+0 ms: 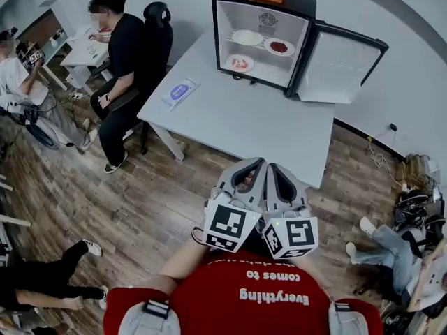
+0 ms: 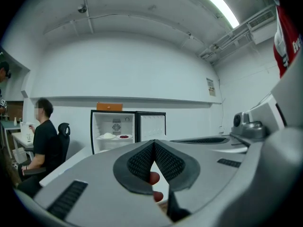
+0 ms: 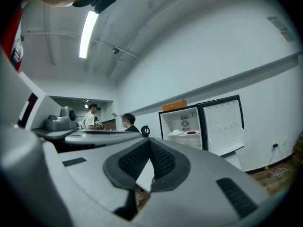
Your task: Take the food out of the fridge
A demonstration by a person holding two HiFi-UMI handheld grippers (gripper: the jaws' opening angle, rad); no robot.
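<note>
My head camera looks steeply down on my left gripper [image 1: 253, 165] and right gripper [image 1: 274, 167] from just above and behind them, each gripper's own camera looks level along its jaws from close behind, and all three share the open fridge [image 1: 262, 40] well ahead on the table [image 1: 237, 117].

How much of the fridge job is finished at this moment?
Done: the small black fridge has its door open. In hand: nothing; left tongs and right tongs are shut and empty, short of the white table. Left: three plates of food sit inside, none out yet.
</note>
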